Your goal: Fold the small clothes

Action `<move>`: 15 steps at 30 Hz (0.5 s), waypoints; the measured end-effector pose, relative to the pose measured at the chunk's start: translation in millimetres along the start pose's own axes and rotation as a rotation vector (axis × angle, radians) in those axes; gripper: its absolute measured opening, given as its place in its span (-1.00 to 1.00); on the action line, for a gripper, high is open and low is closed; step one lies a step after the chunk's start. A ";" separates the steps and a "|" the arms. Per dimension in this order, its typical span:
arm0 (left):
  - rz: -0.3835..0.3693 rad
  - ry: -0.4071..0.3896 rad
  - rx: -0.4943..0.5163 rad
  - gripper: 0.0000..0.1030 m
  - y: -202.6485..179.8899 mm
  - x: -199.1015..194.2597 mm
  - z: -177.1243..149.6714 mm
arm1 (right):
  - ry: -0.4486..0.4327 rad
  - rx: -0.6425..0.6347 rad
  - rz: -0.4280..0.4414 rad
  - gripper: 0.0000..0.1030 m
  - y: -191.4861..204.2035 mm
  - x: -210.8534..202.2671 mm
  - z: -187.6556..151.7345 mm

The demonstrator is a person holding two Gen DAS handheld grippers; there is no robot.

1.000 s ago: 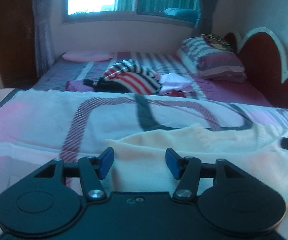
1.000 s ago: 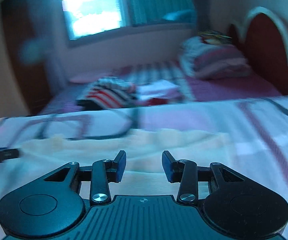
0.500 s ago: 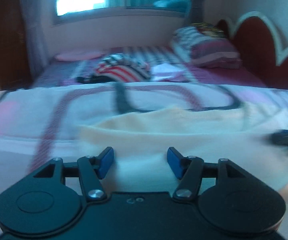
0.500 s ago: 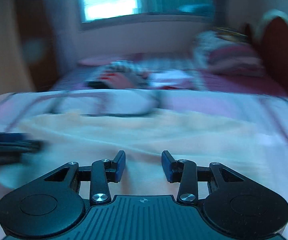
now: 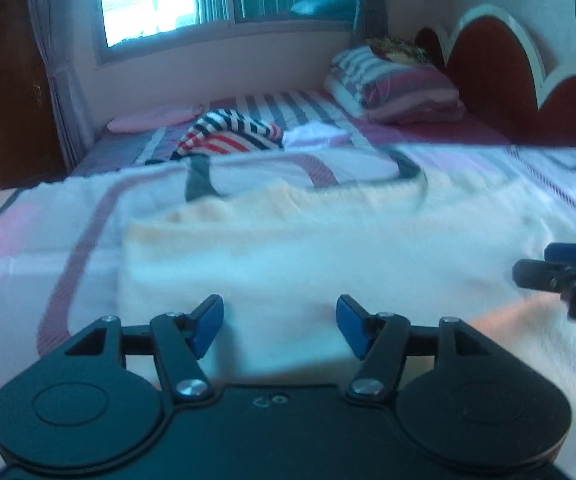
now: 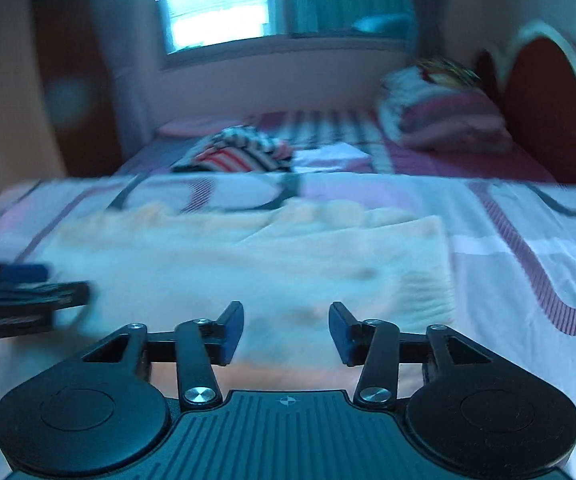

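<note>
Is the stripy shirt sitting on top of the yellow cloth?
No, the stripy shirt lies farther back on the bed, well apart from the yellow cloth.

left hand-held gripper (image 5: 280,326): jaws apart, just widened, empty | cream garment (image 5: 308,248): flat on bedspread (image 5: 48,232)

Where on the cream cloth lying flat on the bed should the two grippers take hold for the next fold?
Probably the near edge of the cream cloth, one gripper towards each near corner, coming in low from the near side. It lies flat on the patterned bedcover, so only edges offer a pinch. The left gripper and right gripper already face it, open.
</note>
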State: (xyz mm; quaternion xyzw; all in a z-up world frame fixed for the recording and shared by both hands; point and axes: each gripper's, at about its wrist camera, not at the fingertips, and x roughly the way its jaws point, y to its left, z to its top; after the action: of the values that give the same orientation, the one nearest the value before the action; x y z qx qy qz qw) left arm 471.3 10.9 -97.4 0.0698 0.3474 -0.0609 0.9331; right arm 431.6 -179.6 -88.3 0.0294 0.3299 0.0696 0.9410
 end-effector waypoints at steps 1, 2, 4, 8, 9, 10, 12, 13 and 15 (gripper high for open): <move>0.011 -0.007 -0.012 0.25 1.1 -0.1 -3.7 | 0.016 -0.015 -0.021 -0.10 2.3 0.9 -4.8; 0.007 -0.004 -0.041 0.27 7.0 -0.3 -5.3 | 0.027 -0.007 -0.038 -0.11 -1.2 2.0 -8.7; 0.015 0.005 -0.085 0.27 19.5 -3.0 -6.3 | 0.023 0.031 -0.053 -0.11 -15.8 -0.6 -11.9; 0.067 0.016 -0.079 0.28 29.9 -6.9 -10.5 | 0.019 0.053 -0.093 -0.20 -43.2 -10.3 -14.2; 0.063 0.019 -0.097 0.28 33.5 -7.9 -11.7 | 0.020 0.043 -0.114 -0.20 -45.0 -11.1 -14.6; 0.062 0.020 -0.112 0.29 35.9 -8.0 -12.6 | 0.018 0.046 -0.111 -0.20 -48.3 -10.8 -15.2; 0.071 0.019 -0.109 0.29 34.2 -6.5 -12.3 | 0.019 0.059 -0.088 -0.20 -53.9 -10.8 -15.3; 0.080 0.019 -0.103 0.29 32.5 -5.9 -11.9 | 0.020 0.047 -0.086 -0.20 -54.0 -10.9 -15.4; 0.094 0.023 -0.093 0.30 29.5 -5.2 -10.6 | 0.021 0.030 -0.082 -0.19 -54.8 -12.3 -16.0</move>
State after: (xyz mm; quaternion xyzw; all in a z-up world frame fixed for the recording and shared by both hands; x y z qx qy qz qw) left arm 465.4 42.0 -99.3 0.0434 0.3567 0.0000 0.9332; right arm 418.2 -235.4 -98.8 0.0294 0.3418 0.0262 0.9389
